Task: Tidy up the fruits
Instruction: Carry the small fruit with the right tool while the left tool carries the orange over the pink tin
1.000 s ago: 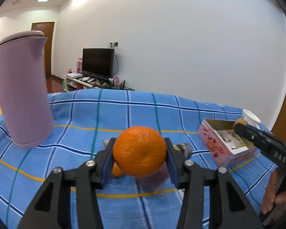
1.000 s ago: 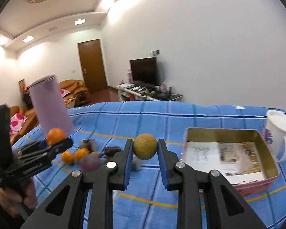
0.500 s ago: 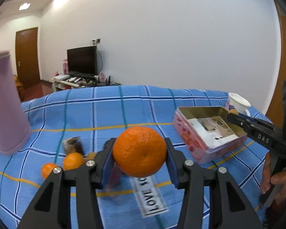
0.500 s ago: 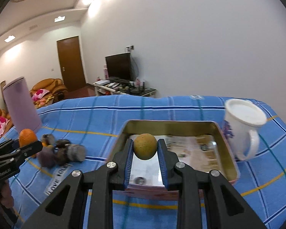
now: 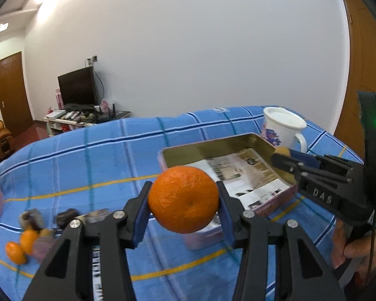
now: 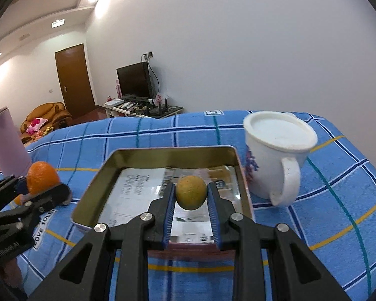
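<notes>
My left gripper [image 5: 183, 200] is shut on a large orange [image 5: 183, 199] and holds it above the blue checked cloth, just left of the open metal tin [image 5: 228, 148]. My right gripper [image 6: 191, 193] is shut on a small yellow-brown fruit [image 6: 191, 192] and holds it over the tin [image 6: 100, 175], above its paper lining. The right gripper also shows in the left wrist view [image 5: 285, 156] over the tin's right side. The left gripper with the orange [image 6: 42, 176] shows at the left of the right wrist view.
A white mug [image 6: 275, 155] stands right of the tin. Small oranges [image 5: 21, 245] and dark fruits [image 5: 67, 217] lie on the cloth at the left. A tall lilac jug [image 6: 6, 140] stands far left. The table edge drops off behind.
Both grippers have moved right towards the tin with their fruit. The right gripper now hangs over the tin's inside; the jug has left the left wrist view.
</notes>
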`<state>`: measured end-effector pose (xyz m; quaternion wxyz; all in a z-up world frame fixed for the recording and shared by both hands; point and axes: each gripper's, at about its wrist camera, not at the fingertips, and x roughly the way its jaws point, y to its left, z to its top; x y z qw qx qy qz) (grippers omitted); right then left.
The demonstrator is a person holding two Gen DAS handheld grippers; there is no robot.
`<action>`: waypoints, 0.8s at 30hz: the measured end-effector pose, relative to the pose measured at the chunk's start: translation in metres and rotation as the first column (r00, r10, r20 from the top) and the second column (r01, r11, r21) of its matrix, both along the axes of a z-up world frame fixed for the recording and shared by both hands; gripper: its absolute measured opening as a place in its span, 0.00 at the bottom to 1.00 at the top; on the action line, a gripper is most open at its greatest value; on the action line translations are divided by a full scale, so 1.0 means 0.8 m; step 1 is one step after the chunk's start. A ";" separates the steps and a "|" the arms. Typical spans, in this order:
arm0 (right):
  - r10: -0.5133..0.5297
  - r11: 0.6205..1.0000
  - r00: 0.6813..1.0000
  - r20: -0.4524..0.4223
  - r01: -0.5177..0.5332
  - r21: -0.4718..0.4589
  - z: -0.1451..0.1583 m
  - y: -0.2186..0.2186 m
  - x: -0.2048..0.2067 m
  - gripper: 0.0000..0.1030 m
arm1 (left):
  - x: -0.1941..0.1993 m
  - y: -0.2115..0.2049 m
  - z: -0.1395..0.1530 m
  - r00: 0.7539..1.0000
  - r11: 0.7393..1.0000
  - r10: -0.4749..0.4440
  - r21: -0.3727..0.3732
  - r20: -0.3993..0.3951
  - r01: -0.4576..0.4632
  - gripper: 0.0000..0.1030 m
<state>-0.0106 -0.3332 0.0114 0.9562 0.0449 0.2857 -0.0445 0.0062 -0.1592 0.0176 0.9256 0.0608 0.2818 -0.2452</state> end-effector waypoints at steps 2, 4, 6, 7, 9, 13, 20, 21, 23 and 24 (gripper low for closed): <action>-0.003 1.000 1.000 -0.013 0.003 -0.002 -0.003 -0.006 0.003 0.26 | 0.004 -0.018 -0.004 1.000 1.000 -0.006 0.005 -0.013 0.006 0.49; 0.002 1.000 1.000 -0.028 -0.001 0.021 -0.006 -0.012 0.003 0.26 | 0.009 -0.036 -0.009 1.000 1.000 -0.010 0.013 -0.025 0.010 0.49; 0.004 0.999 0.999 -0.046 -0.002 0.045 -0.009 -0.016 0.006 0.26 | 0.012 -0.047 -0.013 0.999 1.000 -0.011 0.014 -0.038 0.012 0.49; 0.003 0.999 0.998 -0.055 -0.001 0.048 -0.010 -0.016 0.008 0.26 | 0.015 -0.053 -0.016 0.999 1.000 -0.012 0.015 -0.049 0.013 0.49; 0.004 0.999 0.998 -0.064 -0.001 0.039 -0.012 -0.015 0.010 0.26 | 0.019 -0.062 -0.021 0.998 1.000 -0.008 0.024 -0.061 0.010 0.49; 0.005 1.000 0.995 -0.099 -0.003 0.021 -0.018 -0.010 0.016 0.26 | 0.024 -0.072 -0.031 0.996 0.999 -0.007 0.044 -0.085 0.011 0.49; 0.011 1.000 0.992 -0.129 -0.009 0.015 -0.027 -0.005 0.022 0.27 | 0.035 -0.075 -0.042 0.993 0.998 0.023 0.067 -0.116 -0.015 0.49; 0.010 1.000 0.992 -0.130 -0.009 0.013 -0.027 -0.005 0.022 0.27 | 0.035 -0.077 -0.044 0.993 0.997 0.022 0.077 -0.115 -0.013 0.49; 0.011 1.000 0.991 -0.130 -0.009 0.016 -0.028 -0.006 0.022 0.27 | 0.033 -0.079 -0.044 0.994 0.997 0.014 0.081 -0.111 -0.005 0.49; 0.010 1.000 0.991 -0.130 -0.008 0.017 -0.028 -0.006 0.022 0.27 | 0.033 -0.080 -0.044 0.994 0.997 0.013 0.083 -0.112 -0.003 0.49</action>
